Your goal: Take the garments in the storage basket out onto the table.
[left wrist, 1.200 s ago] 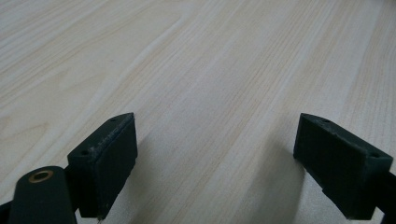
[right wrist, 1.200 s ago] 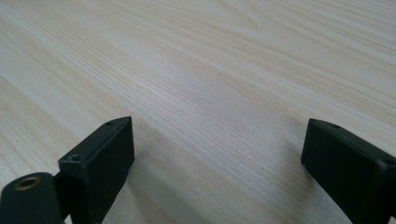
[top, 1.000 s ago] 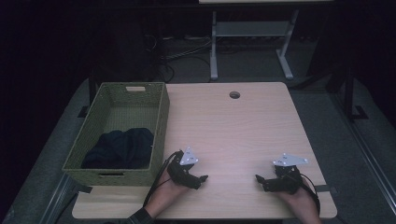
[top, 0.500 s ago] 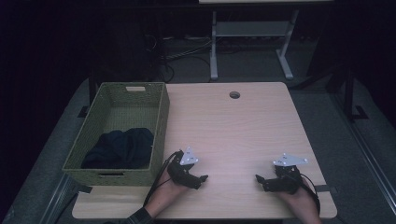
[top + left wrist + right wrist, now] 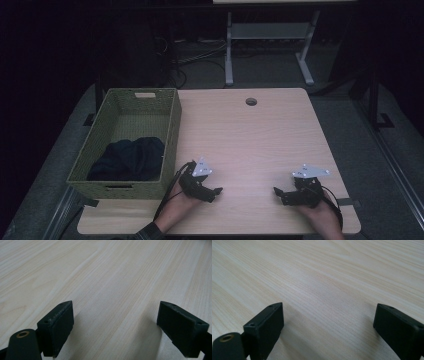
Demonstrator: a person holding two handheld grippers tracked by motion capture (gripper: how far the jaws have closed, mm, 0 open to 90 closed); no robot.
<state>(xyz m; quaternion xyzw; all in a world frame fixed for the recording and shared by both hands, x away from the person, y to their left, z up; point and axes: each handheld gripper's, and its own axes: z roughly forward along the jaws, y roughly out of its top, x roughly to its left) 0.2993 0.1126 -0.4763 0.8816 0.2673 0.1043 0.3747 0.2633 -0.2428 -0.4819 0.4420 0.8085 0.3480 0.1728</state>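
The left tool (image 5: 216, 191) rests low on the worktop (image 5: 250, 145), held in the person's left hand (image 5: 175, 210), its jaws spread wide apart with nothing between them; in the left gripper view (image 5: 115, 325) only bare pale wood grain lies in the gap. The right tool (image 5: 277, 192) sits well apart from it along the same near edge, gripped by the right hand (image 5: 322, 217), and its jaws are likewise released and empty, with plain wood showing between them in the right gripper view (image 5: 328, 327). The two tools point roughly toward each other. Each carries a grey three-cornered plate on top, and a black cable trails back from each toward the person.

Just beside the left tool, on its outer side, stands a green woven basket (image 5: 170, 130) at the worktop's left edge. A dark blue crumpled cloth (image 5: 130, 159) lies inside it, at the end nearer the person. Farther ahead of both tools, near the far edge, is a round cable hole (image 5: 251, 102) in the wood.
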